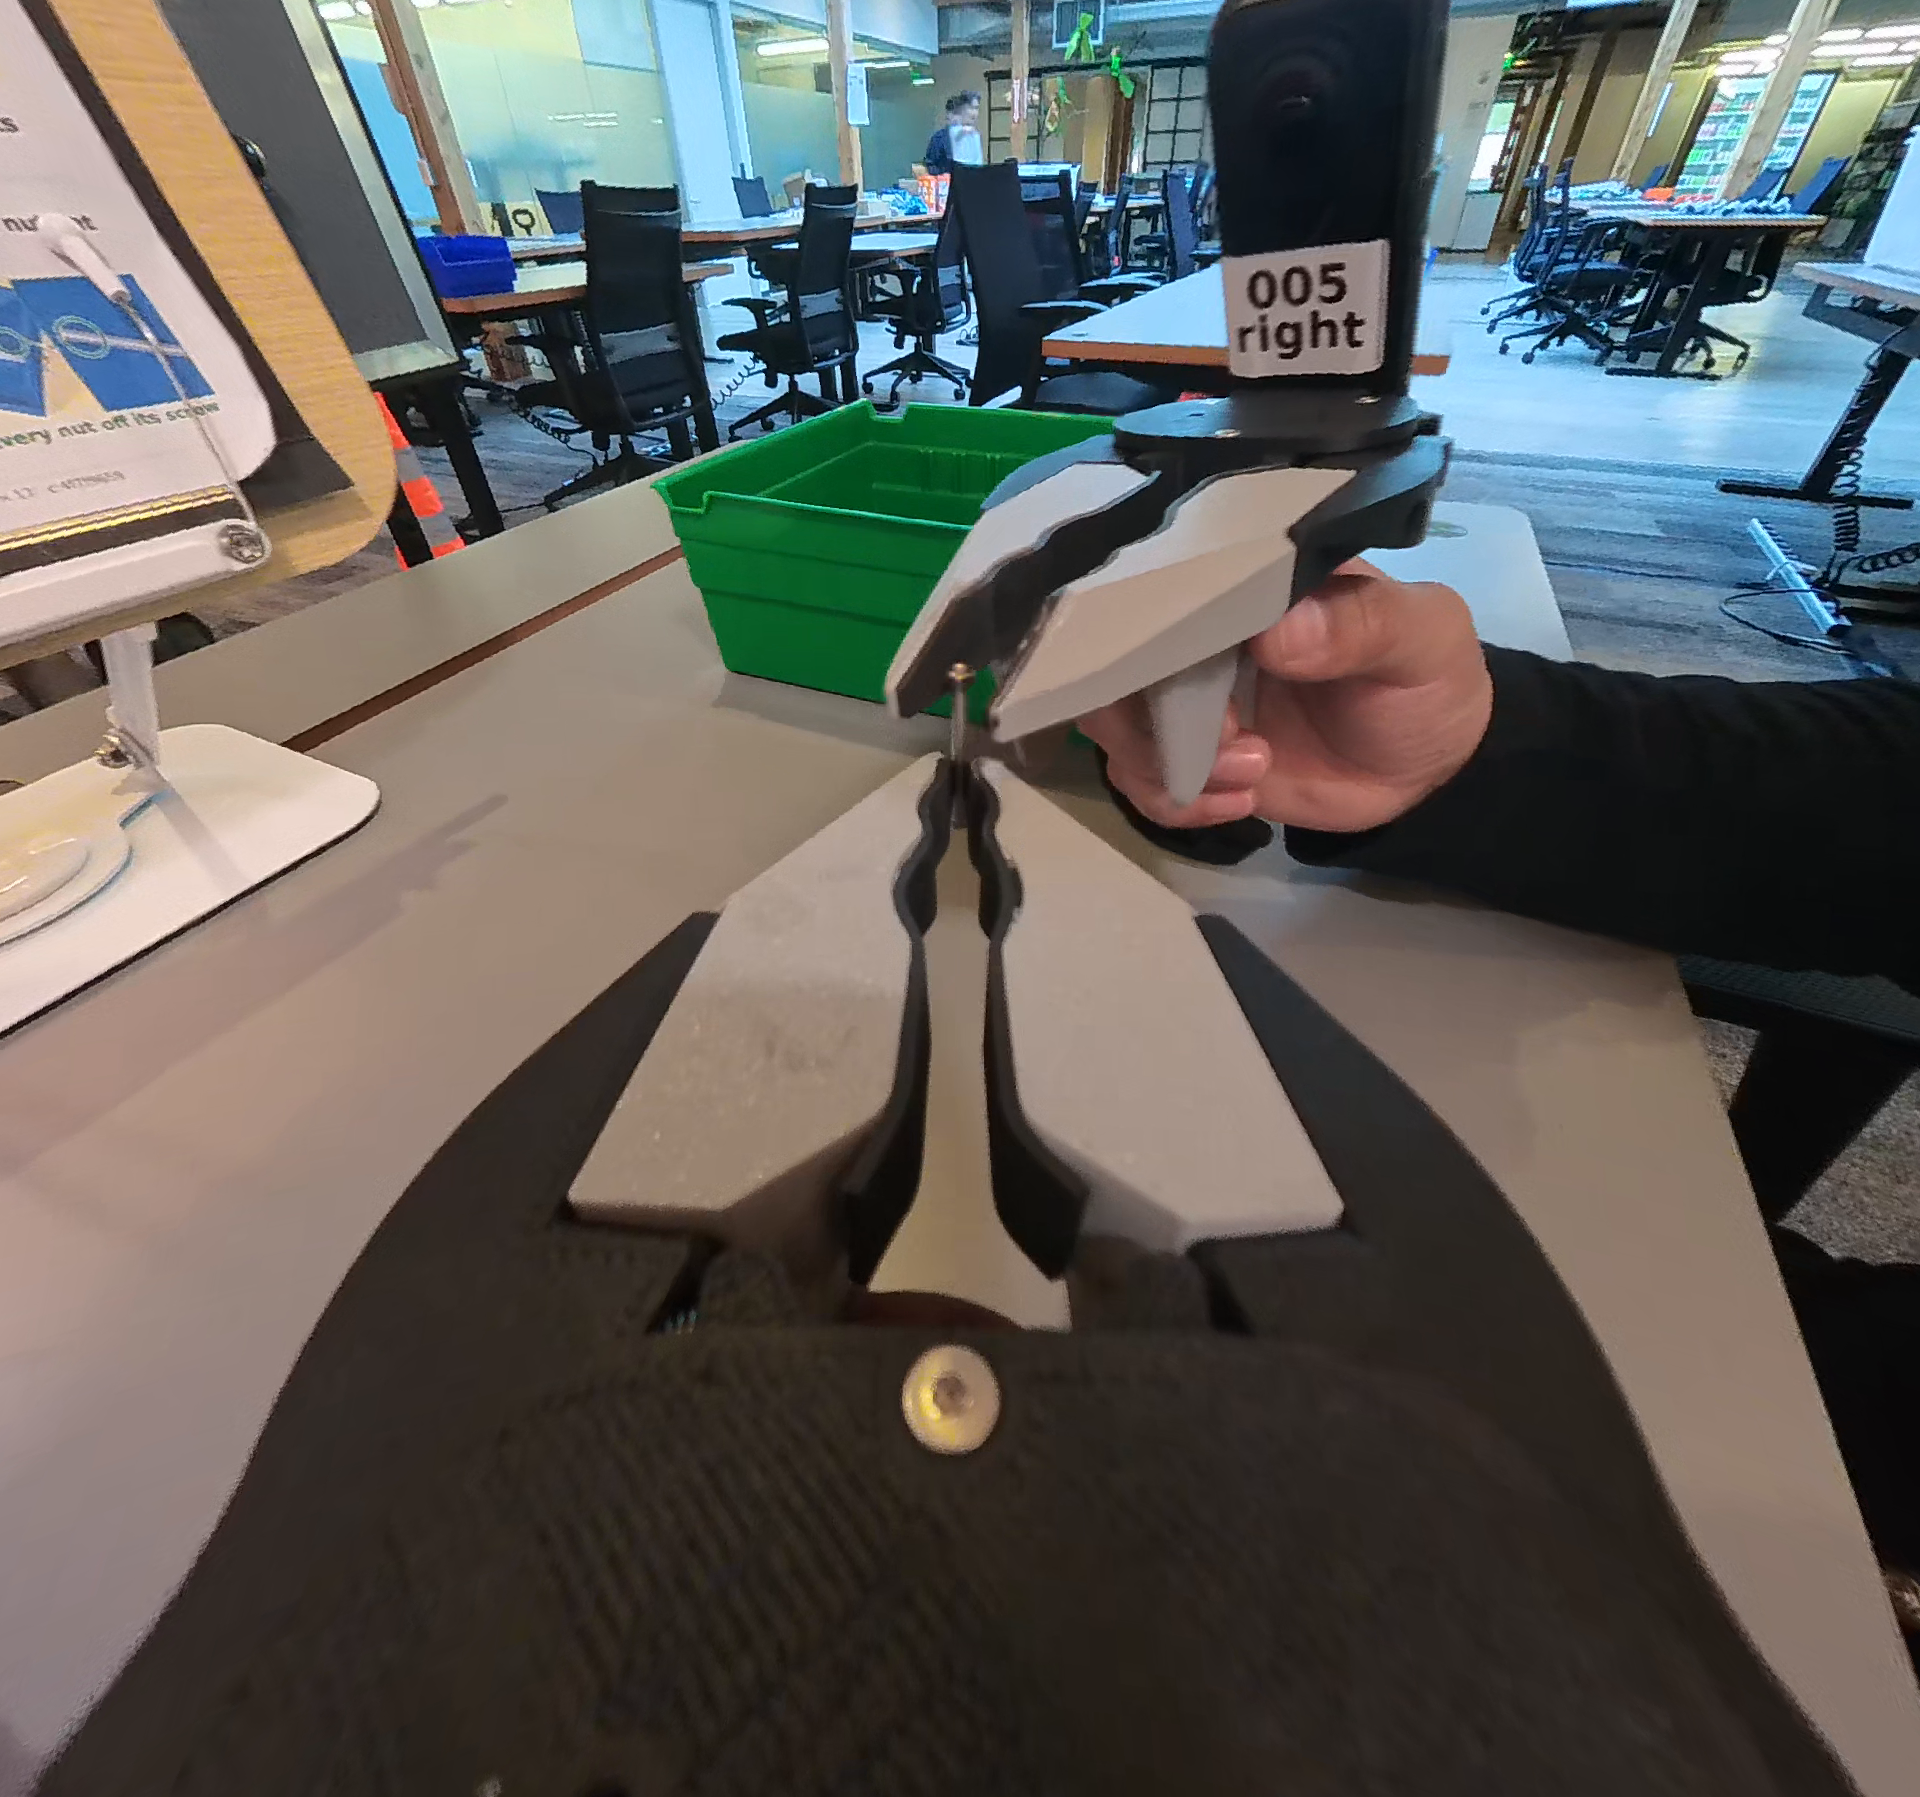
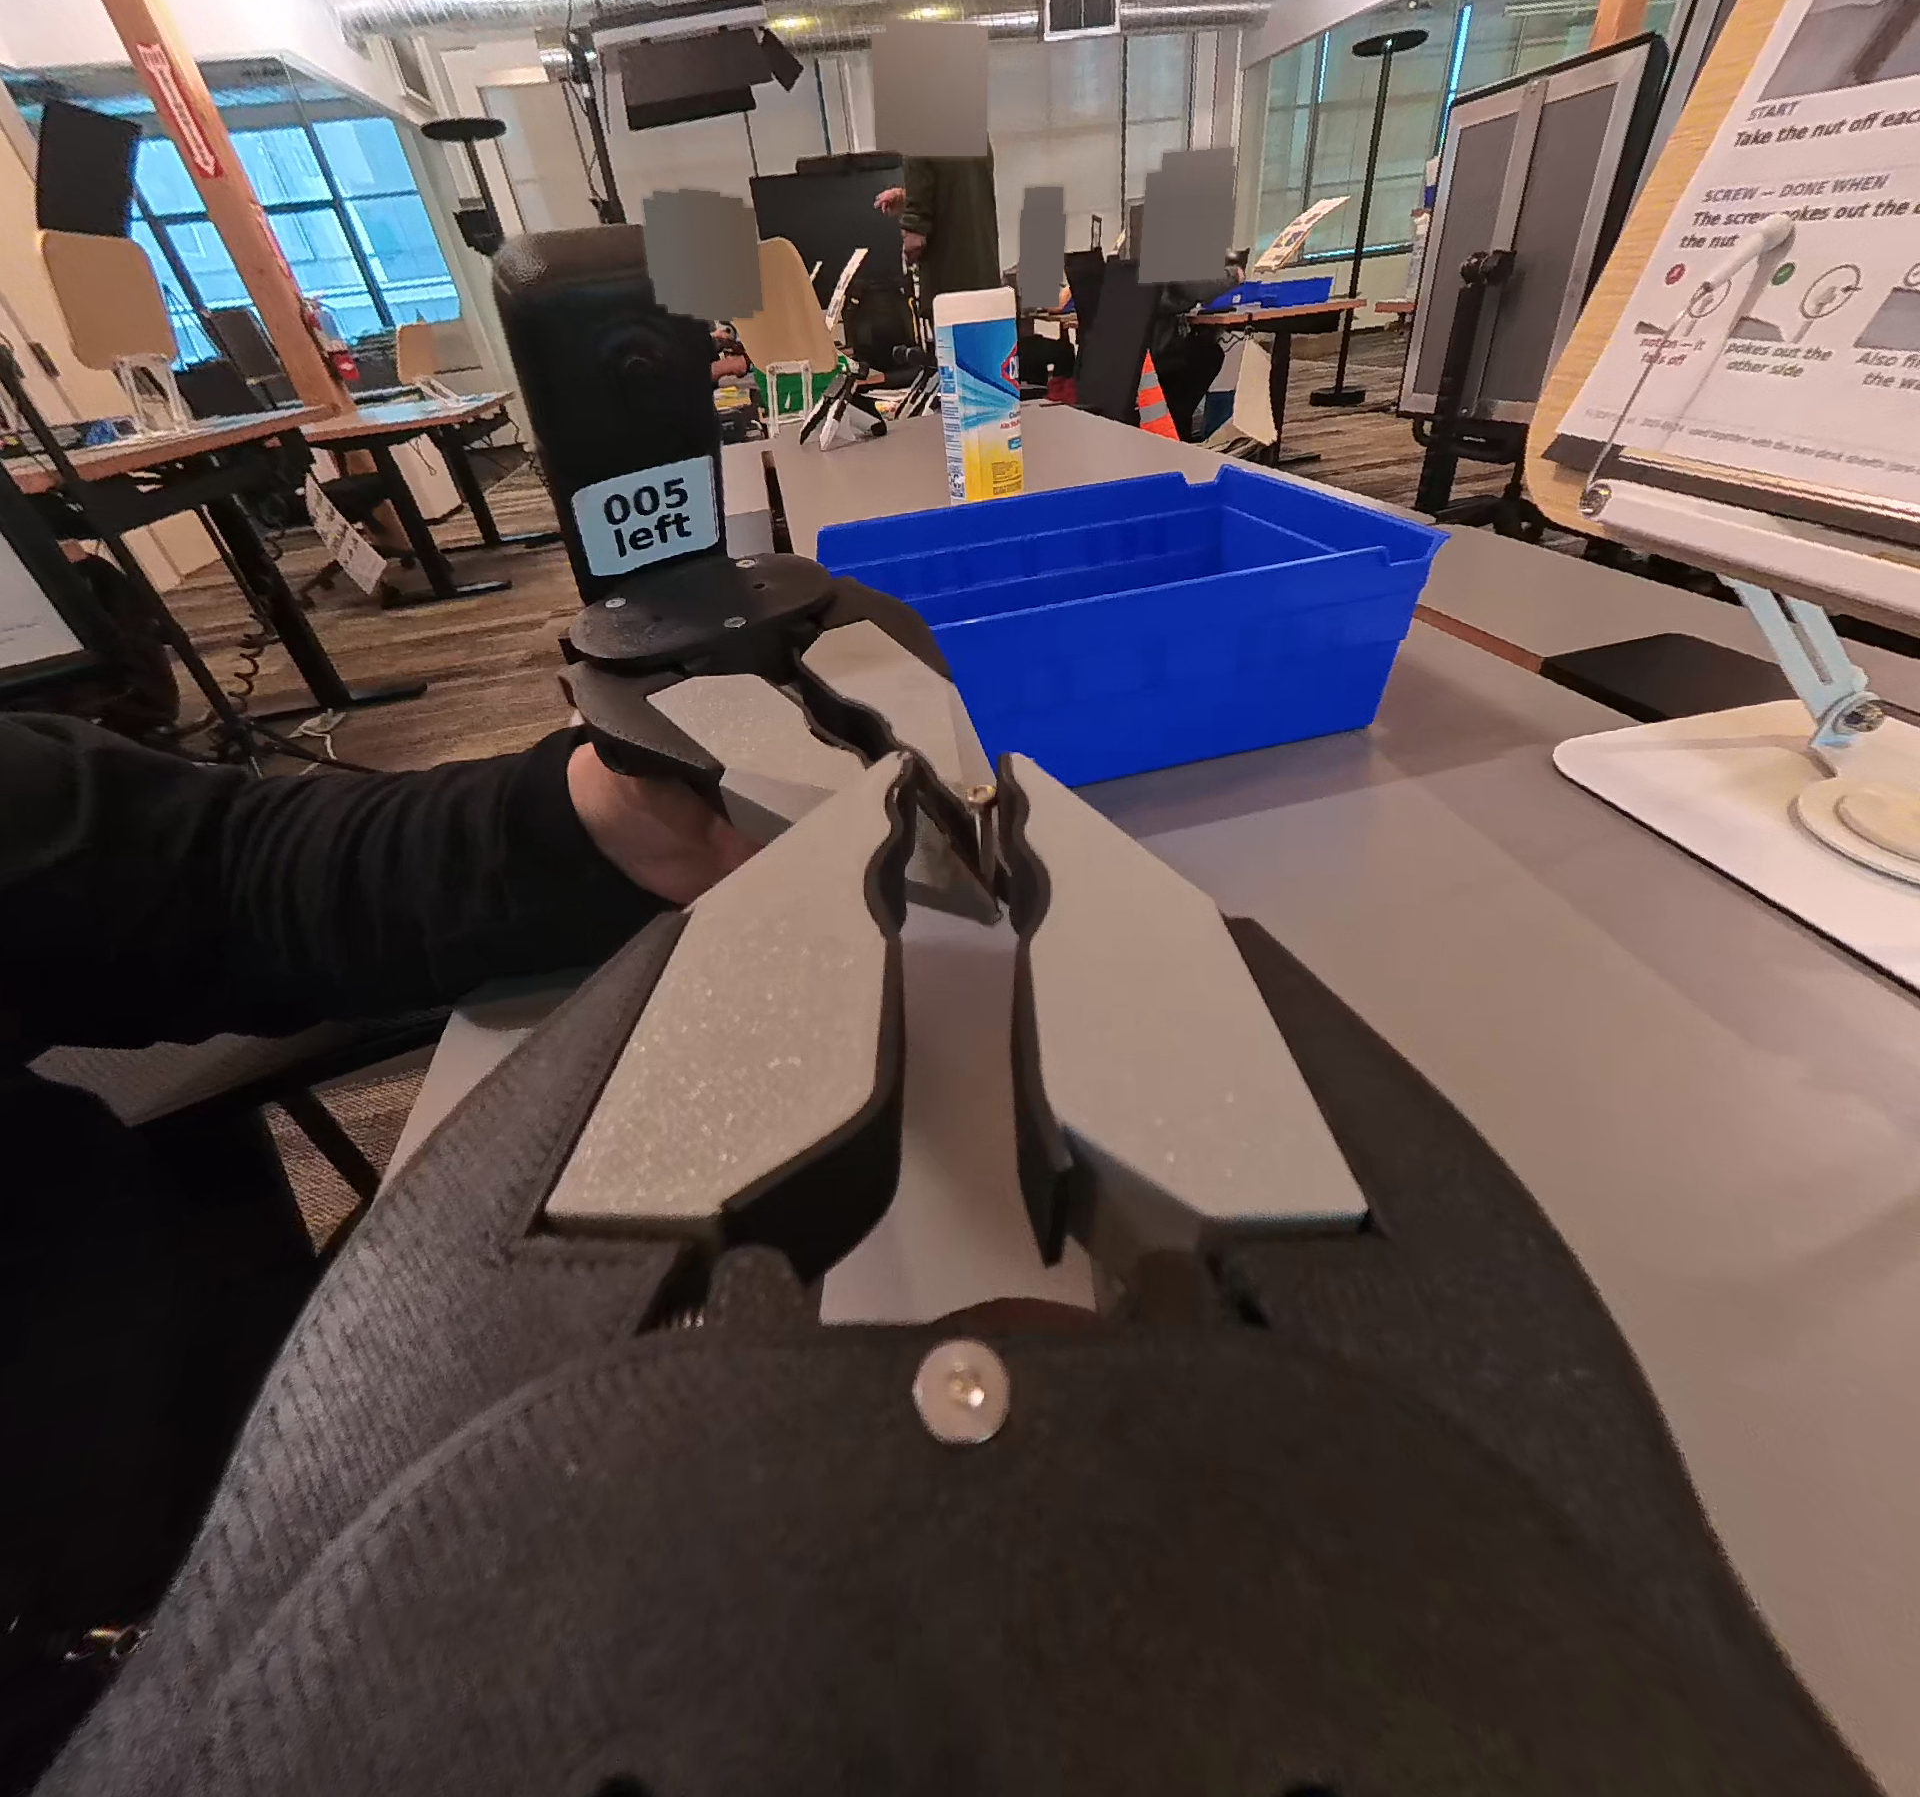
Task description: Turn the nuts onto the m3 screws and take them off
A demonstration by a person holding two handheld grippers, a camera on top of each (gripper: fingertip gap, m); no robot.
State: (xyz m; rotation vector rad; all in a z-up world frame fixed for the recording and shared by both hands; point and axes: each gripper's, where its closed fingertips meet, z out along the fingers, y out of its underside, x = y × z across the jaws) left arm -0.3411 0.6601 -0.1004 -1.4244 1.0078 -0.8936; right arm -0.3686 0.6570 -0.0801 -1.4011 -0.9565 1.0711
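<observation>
My left gripper is shut on a thin m3 screw, which stands up out of its tips above the grey table. A small nut sits at the screw's top end. My right gripper, held by a hand in a black sleeve, comes in from the right with its tips on either side of the nut. In the right wrist view the right gripper stands slightly open. The nut lies close to the right finger, with a gap at the left. The left gripper holds the screw from below.
A green bin stands on the table just behind the grippers in the left wrist view. A blue bin stands behind them in the right wrist view, with a wipes canister beyond it. An instruction sheet on a white stand is at the table's side. My left and right fingertips are right by each other.
</observation>
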